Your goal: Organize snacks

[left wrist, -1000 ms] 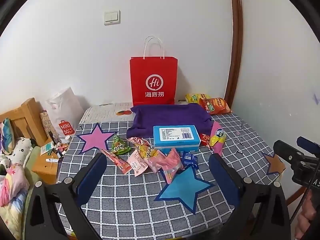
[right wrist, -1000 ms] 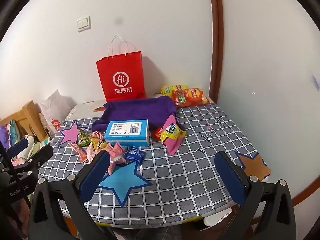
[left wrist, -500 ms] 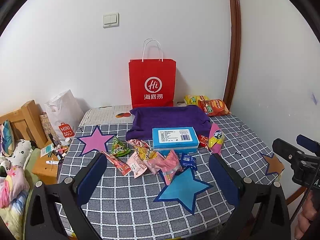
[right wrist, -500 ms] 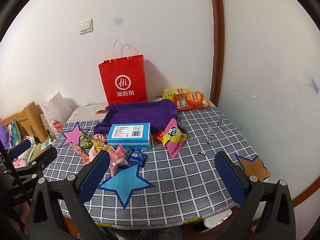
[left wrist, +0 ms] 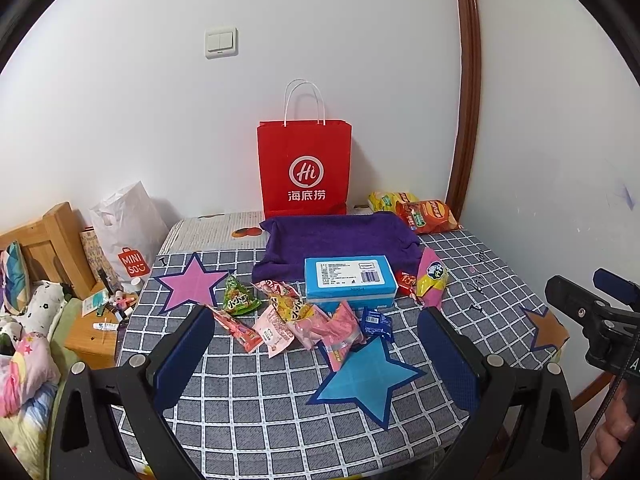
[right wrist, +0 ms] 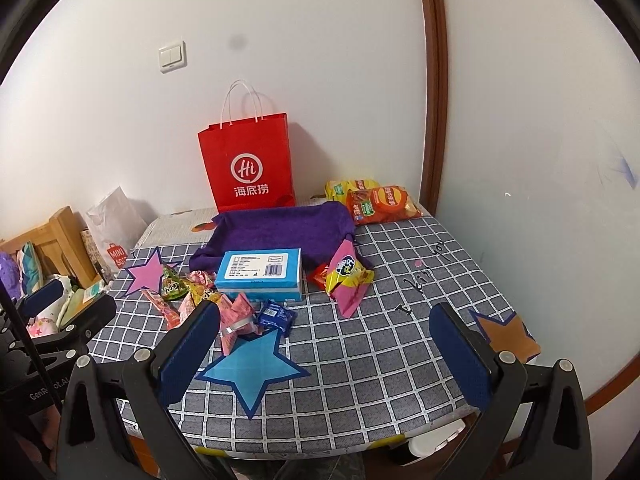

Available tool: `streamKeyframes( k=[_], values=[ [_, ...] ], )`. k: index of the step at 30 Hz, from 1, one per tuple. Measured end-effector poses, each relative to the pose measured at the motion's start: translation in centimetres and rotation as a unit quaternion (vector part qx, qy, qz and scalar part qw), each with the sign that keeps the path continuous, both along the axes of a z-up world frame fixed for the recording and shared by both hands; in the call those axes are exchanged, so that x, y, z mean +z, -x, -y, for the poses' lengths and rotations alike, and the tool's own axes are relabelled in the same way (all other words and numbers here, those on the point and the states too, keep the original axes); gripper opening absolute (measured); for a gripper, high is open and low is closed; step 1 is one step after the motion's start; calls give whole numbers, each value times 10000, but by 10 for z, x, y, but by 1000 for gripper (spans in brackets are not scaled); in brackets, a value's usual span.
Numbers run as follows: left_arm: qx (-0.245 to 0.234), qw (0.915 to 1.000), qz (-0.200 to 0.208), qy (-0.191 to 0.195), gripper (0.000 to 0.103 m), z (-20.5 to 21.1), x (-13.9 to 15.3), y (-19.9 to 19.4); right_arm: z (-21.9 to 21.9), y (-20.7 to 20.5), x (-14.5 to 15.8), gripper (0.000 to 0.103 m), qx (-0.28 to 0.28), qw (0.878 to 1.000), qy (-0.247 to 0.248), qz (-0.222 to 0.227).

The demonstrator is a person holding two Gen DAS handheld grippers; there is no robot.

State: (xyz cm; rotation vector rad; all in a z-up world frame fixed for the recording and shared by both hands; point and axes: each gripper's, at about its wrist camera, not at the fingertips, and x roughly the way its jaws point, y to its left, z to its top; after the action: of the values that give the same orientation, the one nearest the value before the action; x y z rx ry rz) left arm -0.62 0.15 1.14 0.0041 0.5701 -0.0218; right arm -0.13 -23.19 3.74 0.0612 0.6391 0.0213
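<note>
Several small snack packets [left wrist: 296, 320] lie in a loose pile on the checked table [left wrist: 248, 420], left of a blue box [left wrist: 349, 280]. A pink and yellow packet [left wrist: 431, 282] lies right of the box. Two chip bags [left wrist: 424, 214] lie at the back right. A purple cloth tray [left wrist: 336, 240] sits behind the box, and a red paper bag [left wrist: 306, 172] stands against the wall. My left gripper [left wrist: 316, 360] is open and empty, above the table's near side. My right gripper [right wrist: 324, 354] is open and empty, also near the front edge.
Paper stars are stuck on the table: pink [left wrist: 188, 282], blue [left wrist: 366, 376] and orange [left wrist: 546, 328]. A white shopping bag [left wrist: 128, 232], a wooden bedside unit [left wrist: 96, 320] and bedding [left wrist: 28, 360] are at the left. Walls close the back and right.
Both grippers have tilted upward slightly, so the table and snacks sit lower in both views. Nothing on the table has moved.
</note>
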Motion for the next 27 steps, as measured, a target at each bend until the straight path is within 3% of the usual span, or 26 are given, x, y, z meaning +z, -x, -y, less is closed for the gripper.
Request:
streamKeyframes(
  k=[27],
  values=[
    [-3, 10000, 9, -5, 102, 3, 2, 1, -2, 2, -2, 103, 7, 10000, -12, -10]
  ],
)
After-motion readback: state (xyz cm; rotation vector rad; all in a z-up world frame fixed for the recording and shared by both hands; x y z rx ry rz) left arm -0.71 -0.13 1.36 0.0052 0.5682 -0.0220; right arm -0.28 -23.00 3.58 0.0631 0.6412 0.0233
